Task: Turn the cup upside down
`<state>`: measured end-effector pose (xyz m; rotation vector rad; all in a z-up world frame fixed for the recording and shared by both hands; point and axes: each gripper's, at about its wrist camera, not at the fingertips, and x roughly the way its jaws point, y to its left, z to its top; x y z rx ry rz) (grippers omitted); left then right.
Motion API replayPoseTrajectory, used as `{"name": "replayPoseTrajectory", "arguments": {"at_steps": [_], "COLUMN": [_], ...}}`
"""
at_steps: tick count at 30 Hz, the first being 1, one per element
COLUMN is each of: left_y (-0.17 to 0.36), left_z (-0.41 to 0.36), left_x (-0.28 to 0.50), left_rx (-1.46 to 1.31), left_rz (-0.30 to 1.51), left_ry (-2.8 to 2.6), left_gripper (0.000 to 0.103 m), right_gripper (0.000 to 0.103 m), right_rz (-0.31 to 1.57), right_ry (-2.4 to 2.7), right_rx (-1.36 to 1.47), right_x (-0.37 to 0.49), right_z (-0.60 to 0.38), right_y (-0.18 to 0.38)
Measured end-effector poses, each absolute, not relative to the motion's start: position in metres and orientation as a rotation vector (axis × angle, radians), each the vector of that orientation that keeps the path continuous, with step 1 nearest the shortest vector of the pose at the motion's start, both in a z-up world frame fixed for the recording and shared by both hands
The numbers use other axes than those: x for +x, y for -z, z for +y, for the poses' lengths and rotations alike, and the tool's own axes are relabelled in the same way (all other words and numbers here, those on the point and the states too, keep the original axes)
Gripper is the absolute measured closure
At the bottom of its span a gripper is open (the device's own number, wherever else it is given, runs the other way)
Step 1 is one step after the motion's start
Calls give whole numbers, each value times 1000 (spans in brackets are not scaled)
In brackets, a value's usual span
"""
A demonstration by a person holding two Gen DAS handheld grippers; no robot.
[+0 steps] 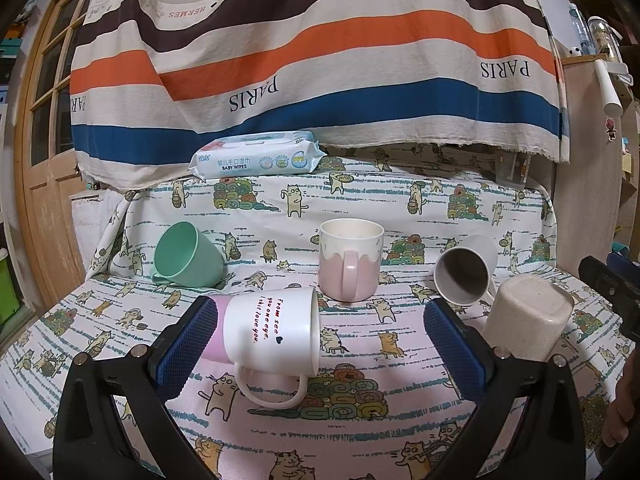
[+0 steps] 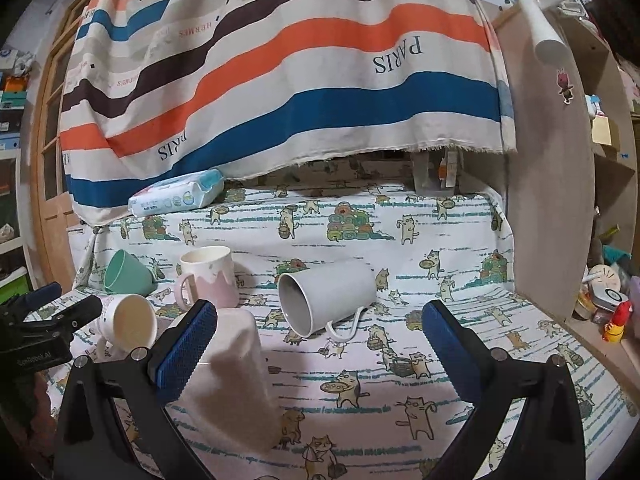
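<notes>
Both grippers stand with their blue-padded fingers spread wide apart, clamped on nothing. Between the fingers of the left gripper (image 1: 320,344), close to its left pad, a white ceramic mug with red lettering (image 1: 270,330) lies on its side, mouth toward the right pad, handle down on the cloth; whether the pad touches it I cannot tell. Just beyond that gripper stands an upright pink mug with a white drip-glazed rim (image 1: 350,264), handle facing the camera. Farther off to its left lies a mint-green plastic cup (image 1: 186,256) on its side, and to its right a grey mug (image 1: 466,270) on its side with its mouth toward the camera.

Just behind the right gripper's (image 2: 320,344) left pad stands a speckled beige cup (image 2: 236,376), upside down on its rim, outside the gap. Ahead of this gripper lies the grey mug.

Everything rests on a cat-print tablecloth (image 1: 340,420). At the far edge lies a pack of baby wipes (image 1: 256,160), under a hanging striped cloth (image 1: 320,60).
</notes>
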<state>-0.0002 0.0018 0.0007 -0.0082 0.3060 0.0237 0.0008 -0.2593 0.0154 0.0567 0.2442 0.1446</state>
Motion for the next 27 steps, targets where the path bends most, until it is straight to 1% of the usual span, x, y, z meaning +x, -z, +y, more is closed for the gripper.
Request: {"name": "replayPoseTrajectory", "arguments": {"at_steps": [9, 27], "left_y": [-1, 1], "left_z": [5, 10], "left_x": [1, 0], "left_rx": [-15, -42], "left_rz": [312, 317], "left_ry": [-29, -59], "left_gripper": [0, 0], "right_gripper": [0, 0], "right_rz": [303, 305], "right_ry": [-130, -131], "right_rx": [48, -17], "right_x": [8, 7], "right_z": [-257, -245], "right_y": [-11, -11]}}
